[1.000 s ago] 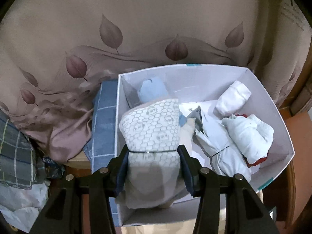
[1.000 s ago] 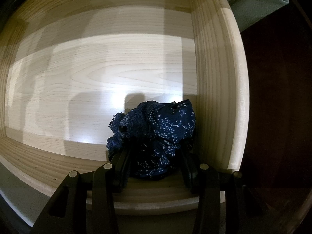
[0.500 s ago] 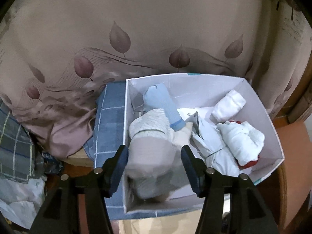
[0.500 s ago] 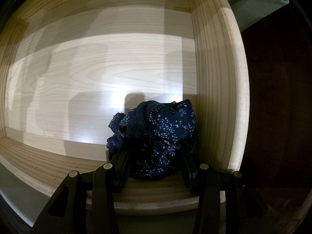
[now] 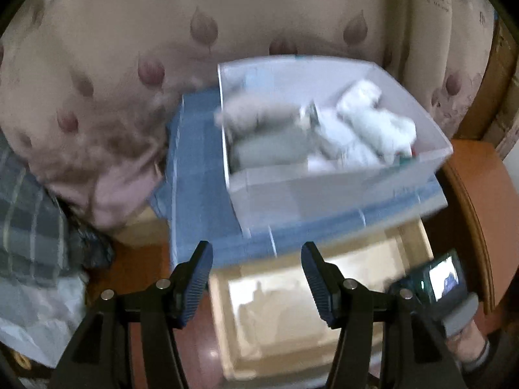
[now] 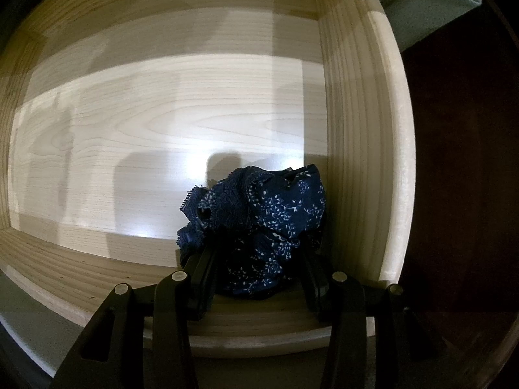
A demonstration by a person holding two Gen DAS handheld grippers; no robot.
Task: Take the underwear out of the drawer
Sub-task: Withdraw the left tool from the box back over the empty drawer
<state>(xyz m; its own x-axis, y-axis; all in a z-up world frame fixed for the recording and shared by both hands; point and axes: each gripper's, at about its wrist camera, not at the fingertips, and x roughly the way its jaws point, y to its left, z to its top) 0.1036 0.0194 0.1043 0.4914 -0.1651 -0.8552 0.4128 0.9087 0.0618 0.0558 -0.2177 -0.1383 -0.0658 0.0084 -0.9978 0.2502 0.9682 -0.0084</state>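
Down in the pale wooden drawer (image 6: 356,129), the right gripper (image 6: 259,278) has its fingers clamped on dark blue floral underwear (image 6: 262,227) in the corner by the side wall. The left gripper (image 5: 256,278) hangs empty, fingers apart, before a white box (image 5: 324,191) of folded laundry on blue checked cloth (image 5: 201,194), against leaf-patterned bedding (image 5: 113,64).
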